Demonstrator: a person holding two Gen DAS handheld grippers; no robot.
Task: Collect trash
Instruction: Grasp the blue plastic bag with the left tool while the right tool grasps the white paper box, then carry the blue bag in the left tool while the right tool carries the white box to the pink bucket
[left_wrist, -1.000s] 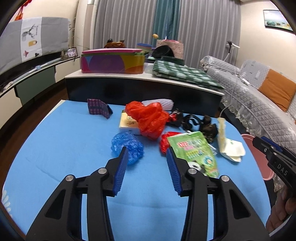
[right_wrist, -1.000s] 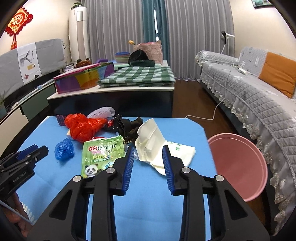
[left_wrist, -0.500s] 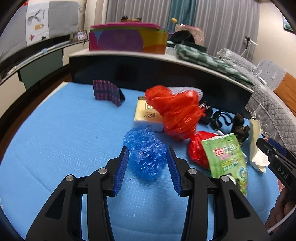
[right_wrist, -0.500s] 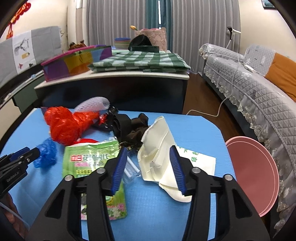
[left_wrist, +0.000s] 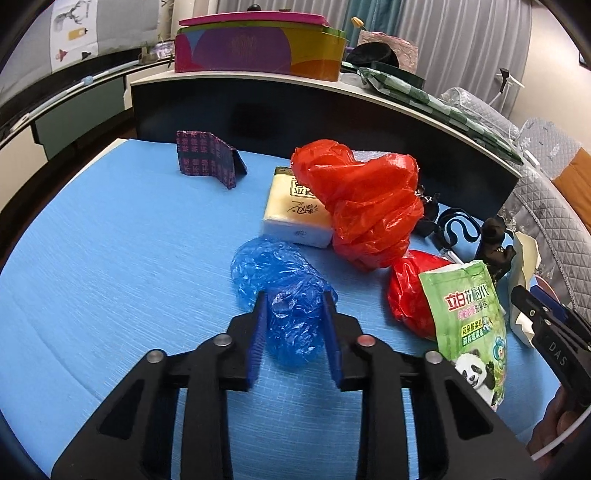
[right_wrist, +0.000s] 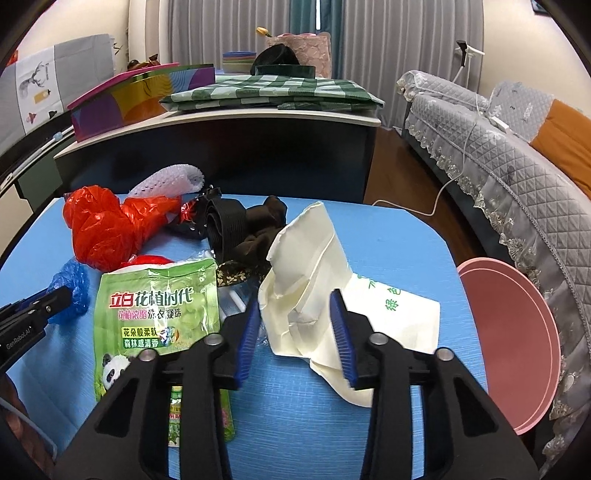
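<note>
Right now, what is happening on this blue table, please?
A person clears trash with a claw in each hand. The left claw is open around the crumpled blue plastic bag. The right claw is open around the cream paper bag. Neither item is lifted yet. A pink basin waits beside the table.

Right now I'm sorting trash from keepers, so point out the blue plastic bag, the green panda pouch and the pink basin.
blue plastic bag (left_wrist: 291, 291), left wrist view, crumpled middle between the fingers.
green panda pouch (right_wrist: 155, 310), right wrist view, printed front.
pink basin (right_wrist: 517, 332), right wrist view, inner wall.
</note>
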